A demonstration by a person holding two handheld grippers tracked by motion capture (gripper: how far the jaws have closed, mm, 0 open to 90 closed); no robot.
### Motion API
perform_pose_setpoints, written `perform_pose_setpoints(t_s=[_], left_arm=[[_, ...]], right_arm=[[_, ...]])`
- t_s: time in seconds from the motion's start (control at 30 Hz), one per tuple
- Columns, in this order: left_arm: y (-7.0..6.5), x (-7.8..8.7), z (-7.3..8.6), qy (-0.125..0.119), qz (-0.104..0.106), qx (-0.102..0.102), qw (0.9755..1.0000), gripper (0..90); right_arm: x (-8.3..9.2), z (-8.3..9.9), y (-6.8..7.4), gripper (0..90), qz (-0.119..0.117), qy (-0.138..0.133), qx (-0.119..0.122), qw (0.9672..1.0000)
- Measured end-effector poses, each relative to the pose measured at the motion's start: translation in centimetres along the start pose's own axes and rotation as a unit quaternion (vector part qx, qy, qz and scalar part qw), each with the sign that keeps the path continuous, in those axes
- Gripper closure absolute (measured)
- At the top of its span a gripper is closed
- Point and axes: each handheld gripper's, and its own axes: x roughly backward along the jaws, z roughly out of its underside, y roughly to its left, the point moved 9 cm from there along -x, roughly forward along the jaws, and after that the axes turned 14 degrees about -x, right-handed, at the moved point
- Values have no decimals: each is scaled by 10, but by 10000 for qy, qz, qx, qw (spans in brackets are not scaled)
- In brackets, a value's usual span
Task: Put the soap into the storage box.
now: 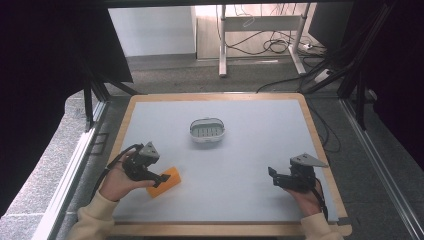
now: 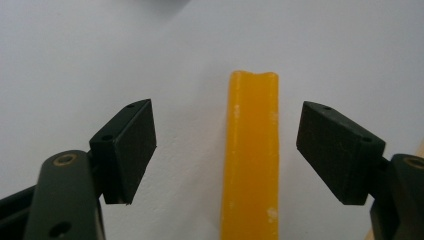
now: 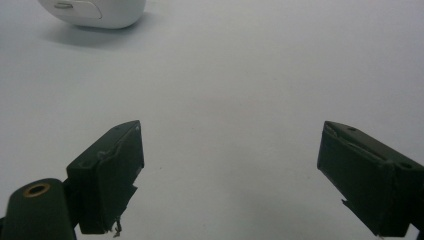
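Your left claw (image 1: 159,179) sits low at the near left of the bench (image 1: 260,135), its jaws spread wide on either side of the orange block (image 1: 166,181), which lies flat on the grey surface there. In the left gripper view the orange block (image 2: 251,155) runs straight up the middle between the two black pads (image 2: 131,150), with clear grey showing on both sides, so nothing is touching it and nothing is gripped; the block sits a little nearer the pad on that view's right. Your left hand (image 1: 117,182) wraps the handle from below, sleeve at the bench's front edge. Your right claw (image 1: 273,176) rests over the near right of the bench, held by your right hand (image 1: 306,192), well apart from the block. In the right gripper view its jaws stand fully released over bare grey surface. The white basket (image 1: 207,130), oval with a slotted floor, stands near the middle of the bench, farther from you than either claw and apart from both; its rounded white wall (image 3: 95,12) peeks in at the top left of the right gripper view.
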Motion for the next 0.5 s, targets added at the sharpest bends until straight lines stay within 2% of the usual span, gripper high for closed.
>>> perform_pose_setpoints(t_s=[0.1, 0.2, 0.37, 0.5], left_arm=[[-8, -4, -2, -1, 237, -30, 9997, 227], [-10, -10, 1, 192, 187, -86, 9996, 229], [-12, -16, 2, 320, 203, -113, 9992, 233], [-14, -22, 6, 547, 227, -128, 9982, 266]], right_arm=[[0, 1, 0, 117, 5, 21, 34, 10000], [-1, 2, 1, 117, 18, 44, 66, 10000], [-2, 2, 0, 117, 25, 59, 71, 10000], [-1, 3, 1, 117, 27, 79, 77, 9999]])
